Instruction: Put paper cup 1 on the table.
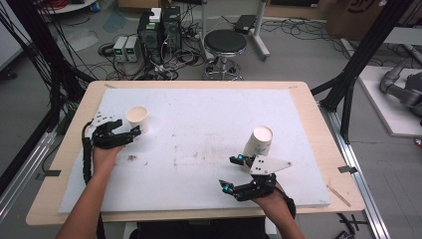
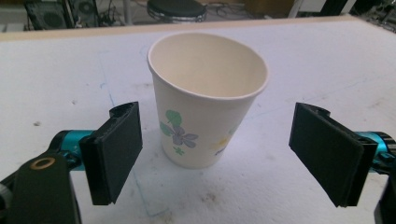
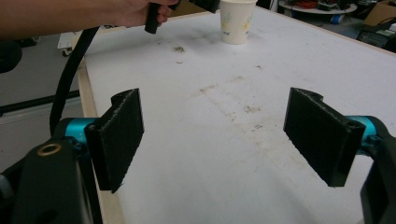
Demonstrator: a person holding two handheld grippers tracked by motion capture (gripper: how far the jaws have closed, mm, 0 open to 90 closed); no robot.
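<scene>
Two white paper cups stand upright on the white board [image 1: 199,114]. My left gripper [image 1: 128,128] is open at the near side of the left cup [image 1: 137,118]. In the left gripper view this flower-printed cup [image 2: 205,107] stands between the spread pads [image 2: 116,149] of the left gripper [image 2: 222,151], touching neither. The right cup [image 1: 259,142] stands just beyond my right gripper [image 1: 229,173], which is open and points left across the board. In the right gripper view the right gripper [image 3: 219,135] holds nothing, and the left cup [image 3: 237,21] shows far off by the other hand [image 3: 140,11].
The board lies on a wooden table [image 1: 318,129] and has brown stains near its middle [image 1: 199,157]. Beyond the far edge are a black stool [image 1: 225,45], computer boxes [image 1: 159,32] and loose cables. Black frame posts [image 1: 358,64] stand at the right.
</scene>
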